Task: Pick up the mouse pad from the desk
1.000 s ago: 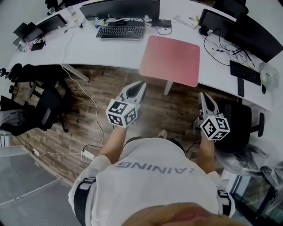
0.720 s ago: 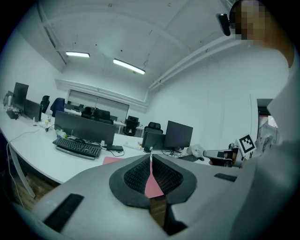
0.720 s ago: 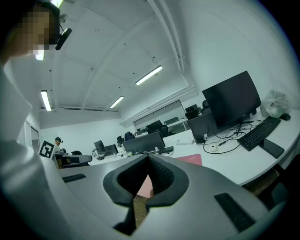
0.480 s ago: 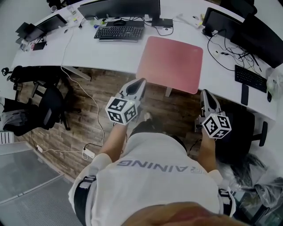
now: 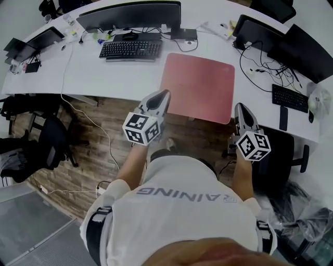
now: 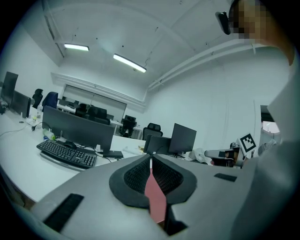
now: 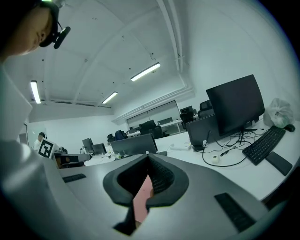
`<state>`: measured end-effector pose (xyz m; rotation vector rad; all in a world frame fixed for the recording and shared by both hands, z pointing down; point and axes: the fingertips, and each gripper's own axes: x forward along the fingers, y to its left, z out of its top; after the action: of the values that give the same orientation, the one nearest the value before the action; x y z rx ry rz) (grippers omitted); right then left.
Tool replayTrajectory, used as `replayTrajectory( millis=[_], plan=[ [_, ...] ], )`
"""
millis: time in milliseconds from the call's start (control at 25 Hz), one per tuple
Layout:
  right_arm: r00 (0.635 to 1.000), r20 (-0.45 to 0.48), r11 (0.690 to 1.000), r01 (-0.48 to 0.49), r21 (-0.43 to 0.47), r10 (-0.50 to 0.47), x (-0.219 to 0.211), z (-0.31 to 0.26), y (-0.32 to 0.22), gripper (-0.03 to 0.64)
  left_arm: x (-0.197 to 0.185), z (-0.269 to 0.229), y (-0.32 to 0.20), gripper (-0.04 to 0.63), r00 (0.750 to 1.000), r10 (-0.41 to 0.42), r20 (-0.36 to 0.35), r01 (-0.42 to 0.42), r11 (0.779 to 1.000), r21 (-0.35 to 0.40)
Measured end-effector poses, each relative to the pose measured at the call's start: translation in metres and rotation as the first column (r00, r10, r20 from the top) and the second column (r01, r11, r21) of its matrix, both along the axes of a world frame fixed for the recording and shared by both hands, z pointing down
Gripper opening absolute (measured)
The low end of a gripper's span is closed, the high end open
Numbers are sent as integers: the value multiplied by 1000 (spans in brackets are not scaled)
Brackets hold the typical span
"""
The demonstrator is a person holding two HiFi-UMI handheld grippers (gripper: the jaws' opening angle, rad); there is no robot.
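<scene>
The pink mouse pad [image 5: 200, 85] lies flat on the white surface [image 5: 104, 77], to the right of a black keyboard [image 5: 130, 49] and in front of a wide monitor [image 5: 132, 14]. Its near edge reaches the front edge of the surface and seems to hang a little over it. The person stands before it with 2 claws held out, 1 in each hand. In the head view the tip of the left claw [image 5: 165, 94] sits at the pad's near left corner. The tip of the right claw [image 5: 240, 107] sits just beside the near right corner. Whether either tip touches the pad I cannot tell. Both gripper views show the jaws pressed together at the tips with nothing pinched. Only a strip of the pad's pink shows through the gap behind the closed tips. A second keyboard [image 5: 290, 97] and dark monitors [image 5: 307, 41] stand further right on the surface. An office chair [image 5: 49, 143] stands on the wooden floor [image 5: 99, 135] to the left.
</scene>
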<state>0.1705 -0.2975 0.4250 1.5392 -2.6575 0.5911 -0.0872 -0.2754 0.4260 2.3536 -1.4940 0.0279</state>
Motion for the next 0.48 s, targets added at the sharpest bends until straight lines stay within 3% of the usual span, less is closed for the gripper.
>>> replayTrajectory(
  millis=[160,320,480],
  plan=[
    [999,-32,1000,5,10,-4,-28,4,-19,21,-23,9,-26,41,1000,4,-12,-4,1000,-9],
    [998,-52,999,30,-44,-32,-51,27,-24,21,-34,21,-41,41,1000,6,-14,-6,999,-48],
    [998,-63,997,24,-71,-29,-46,39,-42,21,-35,33,-58,41,1000,4,4,-3,997,-83]
  ],
)
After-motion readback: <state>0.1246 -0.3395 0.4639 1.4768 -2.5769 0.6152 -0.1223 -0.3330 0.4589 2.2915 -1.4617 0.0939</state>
